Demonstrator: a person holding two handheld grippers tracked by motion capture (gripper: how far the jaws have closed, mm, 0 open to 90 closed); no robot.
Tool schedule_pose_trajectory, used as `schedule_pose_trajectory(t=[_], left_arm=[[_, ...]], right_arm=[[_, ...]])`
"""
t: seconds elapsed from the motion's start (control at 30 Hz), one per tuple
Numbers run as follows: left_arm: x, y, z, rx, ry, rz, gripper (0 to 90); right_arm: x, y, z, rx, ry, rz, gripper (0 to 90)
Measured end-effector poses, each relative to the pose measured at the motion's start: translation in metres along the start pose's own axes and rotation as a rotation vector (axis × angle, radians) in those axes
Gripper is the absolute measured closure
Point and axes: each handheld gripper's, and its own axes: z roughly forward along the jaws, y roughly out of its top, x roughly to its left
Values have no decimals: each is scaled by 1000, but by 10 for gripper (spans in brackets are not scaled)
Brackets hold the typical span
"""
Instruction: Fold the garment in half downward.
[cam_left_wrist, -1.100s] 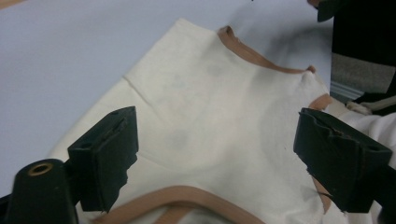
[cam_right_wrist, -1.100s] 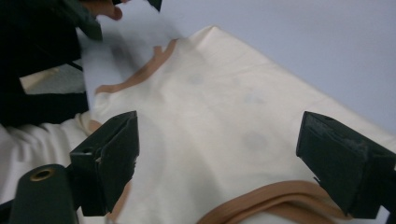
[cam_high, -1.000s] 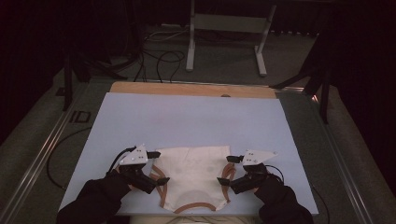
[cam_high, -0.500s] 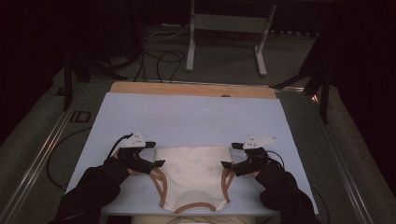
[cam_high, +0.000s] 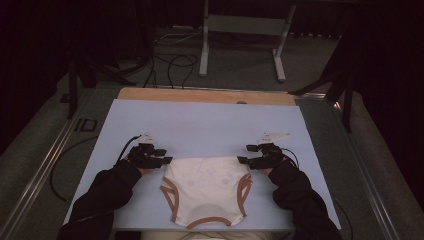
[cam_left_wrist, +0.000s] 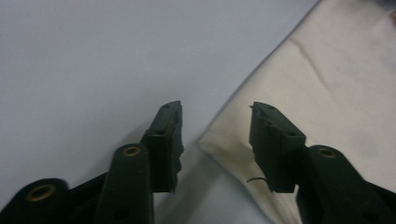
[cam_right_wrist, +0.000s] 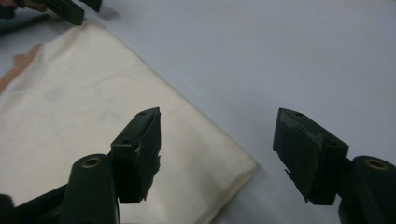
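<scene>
Cream underpants (cam_high: 207, 187) with brown trim, flat on the pale blue table (cam_high: 210, 125), near the front edge. Left hand-held gripper (cam_high: 167, 161) at the top left corner, right hand-held gripper (cam_high: 241, 160) at the top right. Jaws just closing, both part open around a corner, not pressing yet.

A cream garment (cam_high: 206, 189) with brown-trimmed leg openings lies flat and spread on the worktop's near edge, centred between left and right. Its straight waist edge faces far, and its narrow trimmed end points near.
</scene>
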Motion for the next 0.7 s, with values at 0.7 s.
schedule_pose_trajectory(t=[0.7], left_arm=[[-2, -2, 11, 72, -19, -24, 712]], right_arm=[[-14, -15, 21, 120, 45, 42, 547]])
